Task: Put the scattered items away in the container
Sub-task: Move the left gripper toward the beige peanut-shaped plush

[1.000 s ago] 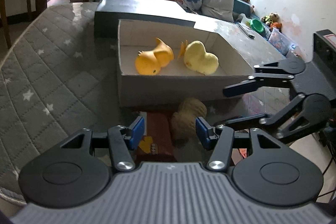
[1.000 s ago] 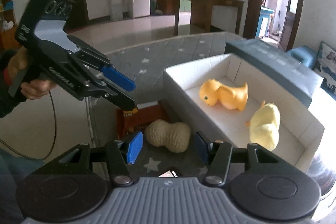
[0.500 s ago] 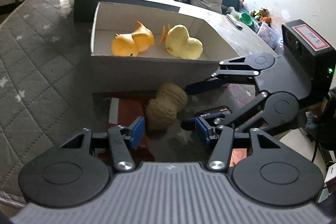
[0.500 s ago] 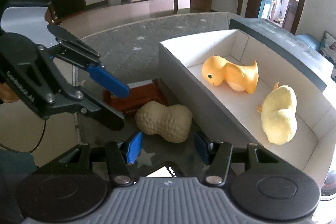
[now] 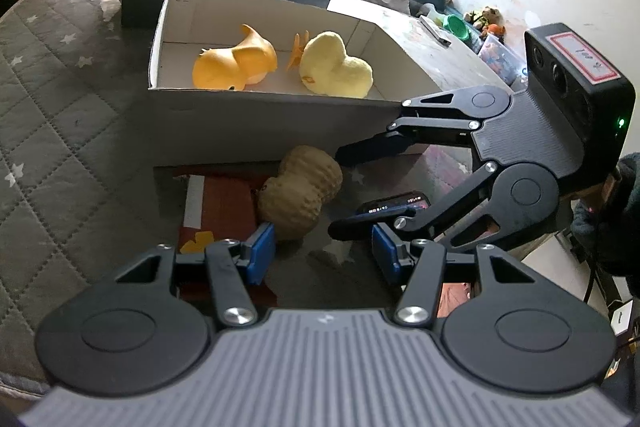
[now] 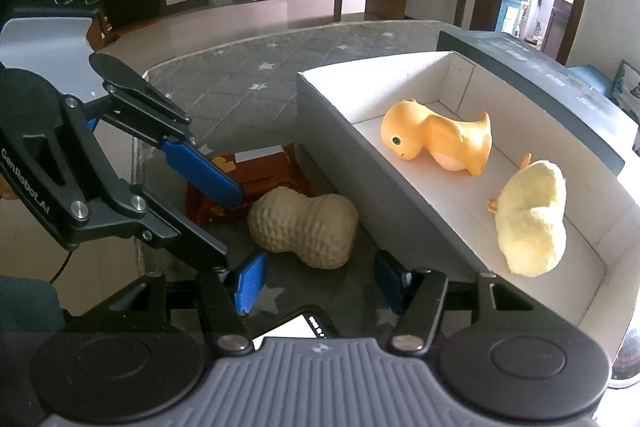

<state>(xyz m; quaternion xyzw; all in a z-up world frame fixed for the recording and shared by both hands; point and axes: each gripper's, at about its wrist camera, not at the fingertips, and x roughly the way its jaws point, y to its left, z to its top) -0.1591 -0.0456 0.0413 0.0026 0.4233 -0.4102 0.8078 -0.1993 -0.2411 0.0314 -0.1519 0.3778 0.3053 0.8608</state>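
Over my left claw (image 5: 323, 247), I am holding the jaws apart and gripping nothing. The peanut (image 5: 300, 195) is lying just ahead of them, against a red packet (image 5: 224, 203) and beside the box (image 5: 260, 131) wall. An orange duck (image 5: 236, 65) and a yellow duck (image 5: 336, 67) are lying inside the box.

Over my right claw (image 6: 320, 277), the jaws are opening, empty. The peanut is lying untouched ahead of them, outside the box.
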